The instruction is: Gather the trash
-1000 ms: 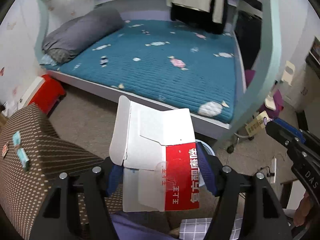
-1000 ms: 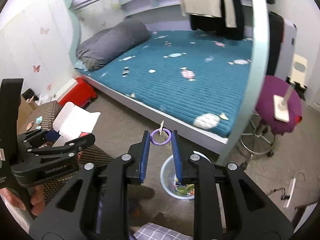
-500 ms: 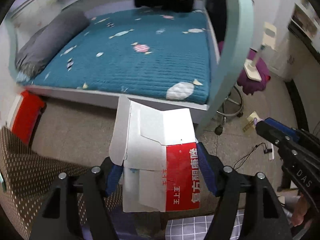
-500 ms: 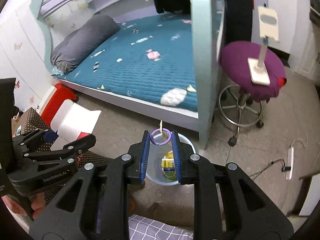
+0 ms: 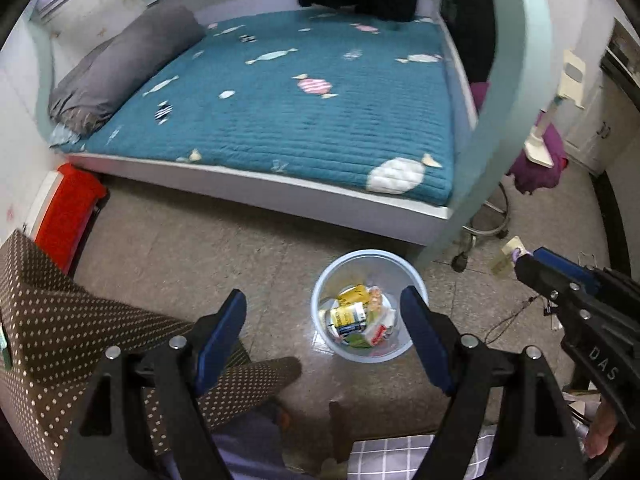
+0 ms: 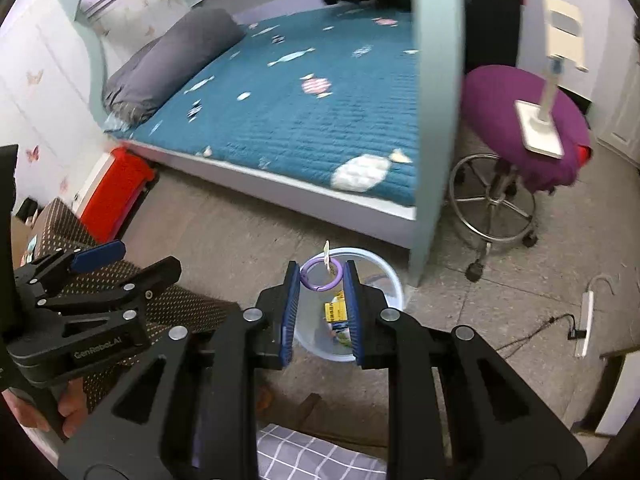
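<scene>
Left gripper (image 5: pixel 323 308) opening, empty, above pale blue bin (image 5: pixel 402 266) at lower centre. Right gripper (image 6: pixel 321 276) clamped on purple ring (image 6: pixel 307 280). Bed post (image 6: pixel 436 120) and purple stool (image 6: pixel 500 92) just behind.

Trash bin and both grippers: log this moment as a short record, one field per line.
bin: pale blue trash bin on the floor by the bed's corner post, upright, open top
bin contents: several packages and wrappers, including a yellow one
left gripper: jaws opening, nothing between them, above the bin
right gripper: shut on a purple ring with a small tag
ring position: over the bin's rim in the right wrist view, not yet dropped
</scene>
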Action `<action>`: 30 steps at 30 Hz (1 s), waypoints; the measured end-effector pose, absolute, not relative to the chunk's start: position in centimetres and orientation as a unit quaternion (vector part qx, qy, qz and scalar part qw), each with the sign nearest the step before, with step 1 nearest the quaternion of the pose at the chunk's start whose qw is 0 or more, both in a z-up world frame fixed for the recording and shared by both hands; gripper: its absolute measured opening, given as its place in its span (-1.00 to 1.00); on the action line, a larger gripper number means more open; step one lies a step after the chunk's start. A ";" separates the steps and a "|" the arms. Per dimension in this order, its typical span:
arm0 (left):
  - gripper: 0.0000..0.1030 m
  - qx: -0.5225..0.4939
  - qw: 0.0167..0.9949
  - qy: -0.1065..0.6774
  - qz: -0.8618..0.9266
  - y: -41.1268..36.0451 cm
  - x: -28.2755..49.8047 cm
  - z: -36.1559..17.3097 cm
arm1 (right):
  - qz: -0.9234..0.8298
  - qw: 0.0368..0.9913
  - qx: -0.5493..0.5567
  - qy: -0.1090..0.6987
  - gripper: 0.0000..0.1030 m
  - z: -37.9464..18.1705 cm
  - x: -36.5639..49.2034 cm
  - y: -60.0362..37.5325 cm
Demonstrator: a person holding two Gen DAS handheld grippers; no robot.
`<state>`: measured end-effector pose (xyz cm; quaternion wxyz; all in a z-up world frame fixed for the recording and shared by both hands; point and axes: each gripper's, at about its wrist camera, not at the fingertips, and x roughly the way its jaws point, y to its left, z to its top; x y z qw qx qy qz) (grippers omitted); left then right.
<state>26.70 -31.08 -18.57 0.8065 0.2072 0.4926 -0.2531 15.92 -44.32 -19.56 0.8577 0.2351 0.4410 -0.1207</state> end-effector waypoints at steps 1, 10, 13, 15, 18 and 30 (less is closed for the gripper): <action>0.51 0.203 0.808 0.494 -0.247 -30.4 27.0 -18.5 | -0.115 0.860 0.231 0.441 -0.54 -19.5 16.3 -44.0; 0.51 0.182 0.821 0.494 -0.220 -27.2 28.0 -17.5 | -0.122 0.866 0.216 0.433 0.41 -18.5 17.7 -42.4; 0.51 0.177 0.823 0.494 -0.218 -26.7 28.1 -17.2 | -0.118 0.865 0.214 0.438 0.41 -18.5 17.6 -41.9; 0.51 0.174 0.824 0.492 -0.219 -26.5 28.0 -16.9 | -0.118 0.865 0.213 0.438 0.41 -18.3 17.6 -41.6; 0.51 0.171 0.827 0.488 -0.220 -26.3 27.9 -16.5 | -0.118 0.866 0.214 0.435 0.41 -17.9 17.5 -41.4; 0.53 0.151 0.843 0.475 -0.202 -22.7 27.8 -14.3 | -0.105 0.878 0.188 0.427 0.41 -15.9 18.2 -38.7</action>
